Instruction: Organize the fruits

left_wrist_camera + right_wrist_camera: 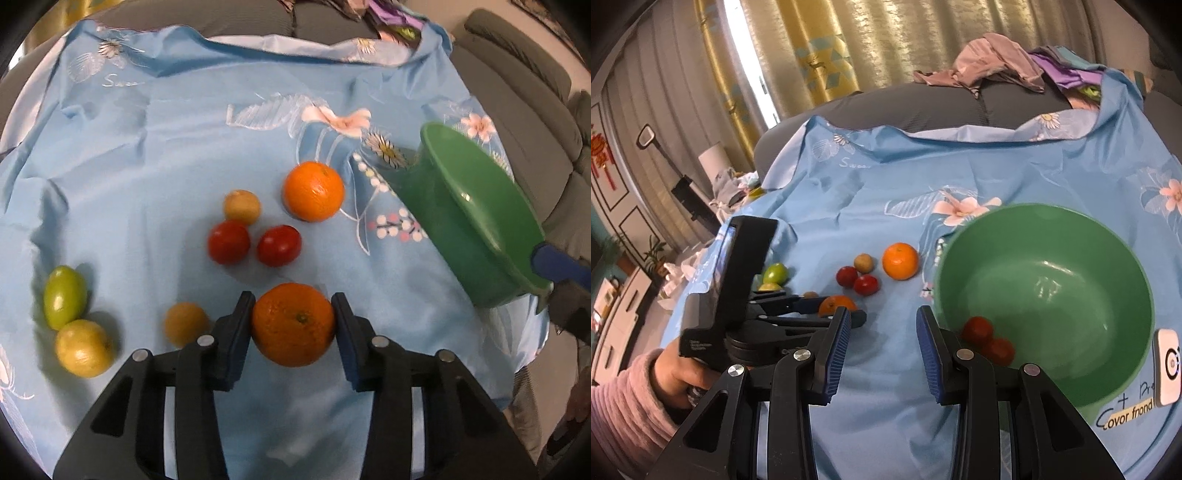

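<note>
My left gripper [293, 314] is shut on an orange [293, 324], its pads against both sides, just above the blue cloth; it also shows in the right wrist view [834, 305]. A second orange [313, 191], two red tomatoes [228, 242] [279, 245], two small brownish fruits [242, 206] [185, 324], a green fruit [65, 296] and a yellow fruit [83, 348] lie on the cloth. The green bowl [1071, 258] holds two red tomatoes [988, 339]. My right gripper [882, 332] is open and empty beside the bowl's left rim.
The floral blue cloth [147, 184] covers the table, with a grey sofa [517, 92] behind and to the right. Clothes [997, 62] are piled on the sofa. A white tag [1169, 365] sits at the bowl's right edge.
</note>
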Demonstrator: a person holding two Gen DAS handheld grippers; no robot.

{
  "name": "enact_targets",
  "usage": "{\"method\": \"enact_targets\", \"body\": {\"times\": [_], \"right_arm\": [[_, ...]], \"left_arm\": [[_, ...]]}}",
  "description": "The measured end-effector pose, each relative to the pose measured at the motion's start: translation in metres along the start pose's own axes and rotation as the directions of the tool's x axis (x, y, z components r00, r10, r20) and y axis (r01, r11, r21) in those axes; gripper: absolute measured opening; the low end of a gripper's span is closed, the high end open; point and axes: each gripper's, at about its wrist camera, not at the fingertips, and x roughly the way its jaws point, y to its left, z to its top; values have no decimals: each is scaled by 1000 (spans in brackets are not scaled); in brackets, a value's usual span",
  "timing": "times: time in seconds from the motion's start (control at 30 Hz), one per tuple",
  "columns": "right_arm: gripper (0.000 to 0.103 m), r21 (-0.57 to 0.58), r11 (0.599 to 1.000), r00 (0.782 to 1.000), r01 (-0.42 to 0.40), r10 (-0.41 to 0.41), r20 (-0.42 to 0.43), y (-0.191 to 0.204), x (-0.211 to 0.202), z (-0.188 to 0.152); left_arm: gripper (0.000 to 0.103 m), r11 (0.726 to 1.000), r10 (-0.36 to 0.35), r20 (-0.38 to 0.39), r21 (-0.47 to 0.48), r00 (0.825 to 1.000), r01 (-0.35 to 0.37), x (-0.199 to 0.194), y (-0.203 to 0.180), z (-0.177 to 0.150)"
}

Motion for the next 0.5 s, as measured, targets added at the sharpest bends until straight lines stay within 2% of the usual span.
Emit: {"method": "enact_targets", "body": {"times": [0.13, 0.33, 0.43, 0.5], "right_arm": [[37, -23, 1000, 1000, -3, 3, -12, 8, 11, 4], [37, -88, 996, 999, 2, -5, -39, 30, 44, 20], [37, -111, 993, 998, 31, -38, -59, 36, 72, 33], [37, -143, 987, 993, 78, -89, -72, 39, 92, 42]], "left_arm": [[42, 999, 3, 60, -48, 998, -1, -23, 19, 0], [42, 994, 45, 115, -99, 992, -34, -48, 50, 0], [42, 992, 48, 127, -121, 991, -33, -55, 63, -2], [42, 991, 51, 133, -128, 990, -34, -59, 68, -4]]}}
